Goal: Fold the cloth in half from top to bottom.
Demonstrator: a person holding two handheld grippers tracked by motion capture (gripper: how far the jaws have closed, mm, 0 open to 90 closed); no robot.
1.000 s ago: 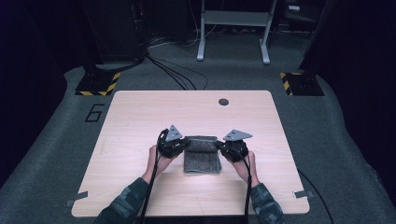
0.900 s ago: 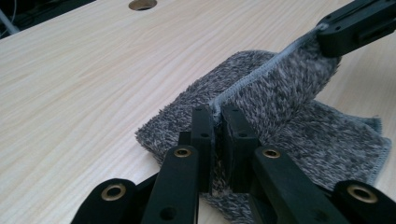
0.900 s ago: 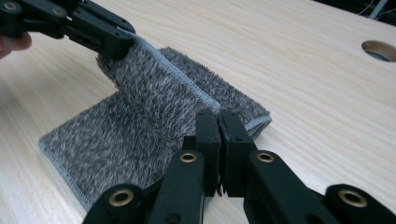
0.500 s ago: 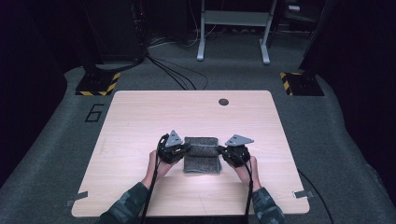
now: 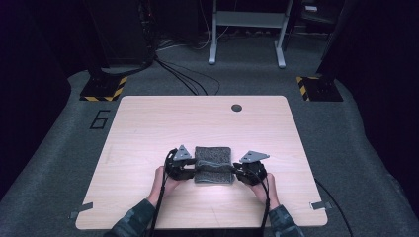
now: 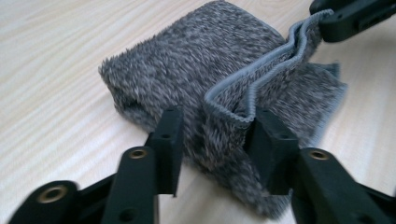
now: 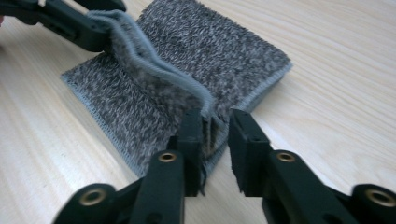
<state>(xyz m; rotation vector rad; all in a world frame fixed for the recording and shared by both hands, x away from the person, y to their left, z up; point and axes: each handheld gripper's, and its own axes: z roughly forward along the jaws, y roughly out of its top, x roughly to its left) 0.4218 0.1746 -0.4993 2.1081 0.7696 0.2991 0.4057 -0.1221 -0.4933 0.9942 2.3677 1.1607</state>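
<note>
A grey fluffy towel (image 5: 213, 164) lies folded on the wooden table (image 5: 148, 123), between the two grippers. My left gripper (image 5: 190, 170) is at its left side and my right gripper (image 5: 237, 173) at its right side. In the left gripper view the jaws (image 6: 217, 126) have just been opening and stand apart around a raised fold of the towel (image 6: 196, 70), without pinching it. In the right gripper view the jaws (image 7: 217, 126) have also just been opening. The towel's (image 7: 210, 42) hemmed edge leans on one jaw, with a gap to the other.
A small round dark grommet (image 5: 236, 107) sits near the table's far edge. Tape strips mark the near corners (image 5: 80, 210). Beyond the table, a metal stand (image 5: 247, 29) and cables lie on the grey floor. The person's hands and sleeves enter from the bottom.
Both grippers moved a little toward the near edge and sank, laying the towel's raised edge on the folded cloth. Their jaws went from shut on the towel's edge to apart.
</note>
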